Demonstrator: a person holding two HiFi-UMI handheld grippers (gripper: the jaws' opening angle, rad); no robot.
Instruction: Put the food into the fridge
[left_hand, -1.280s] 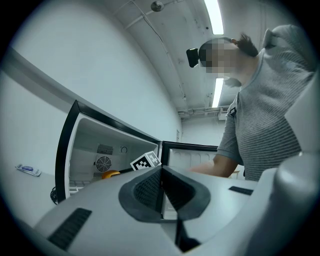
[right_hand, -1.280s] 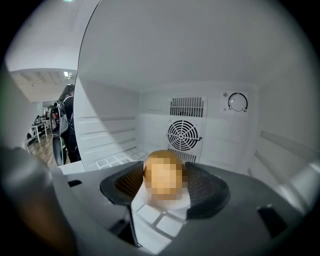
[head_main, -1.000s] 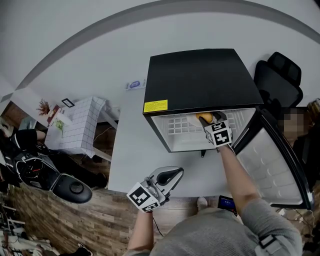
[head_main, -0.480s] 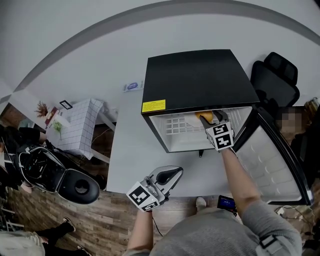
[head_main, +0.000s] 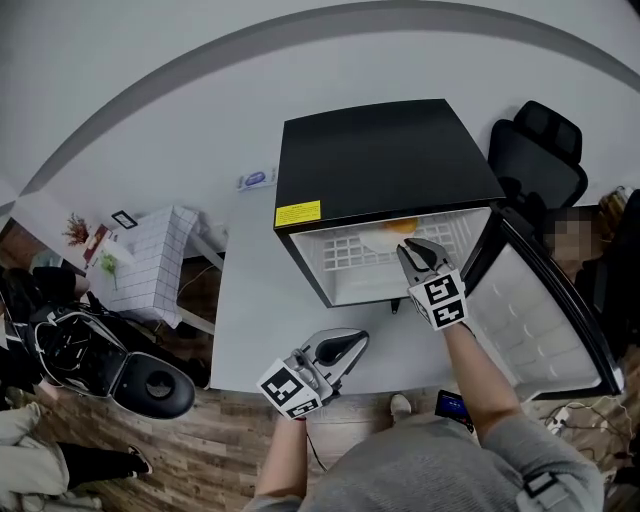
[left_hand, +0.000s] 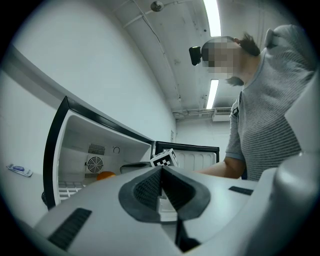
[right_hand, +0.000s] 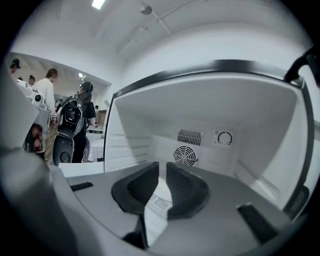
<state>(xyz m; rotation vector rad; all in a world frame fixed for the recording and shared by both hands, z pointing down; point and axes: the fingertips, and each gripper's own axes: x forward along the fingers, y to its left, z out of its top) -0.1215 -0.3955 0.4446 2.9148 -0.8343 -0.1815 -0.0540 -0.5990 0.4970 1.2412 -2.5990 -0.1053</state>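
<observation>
A black mini fridge (head_main: 385, 155) stands on the white table (head_main: 260, 300) with its door swung open. Inside, on the wire shelf, an orange food item (head_main: 400, 226) lies on a pale plate (head_main: 380, 241); the left gripper view also catches the orange item (left_hand: 105, 175). My right gripper (head_main: 413, 253) hovers at the fridge mouth, just in front of the plate. Its jaws are closing to a narrow gap with nothing between them (right_hand: 162, 182). My left gripper (head_main: 347, 345) is shut and empty near the table's front edge, pointing toward the fridge.
The fridge door (head_main: 545, 320) hangs open to the right. A black office chair (head_main: 535, 150) stands behind it. A small blue-and-white packet (head_main: 255, 180) lies on the table at the back left. A white tiled stand (head_main: 150, 255) and a dark scooter (head_main: 100, 360) are off left.
My right gripper has drawn back from the orange item toward the fridge's front, and its jaws have narrowed from wide open. The orange item stays on the plate. The left gripper has barely moved.
</observation>
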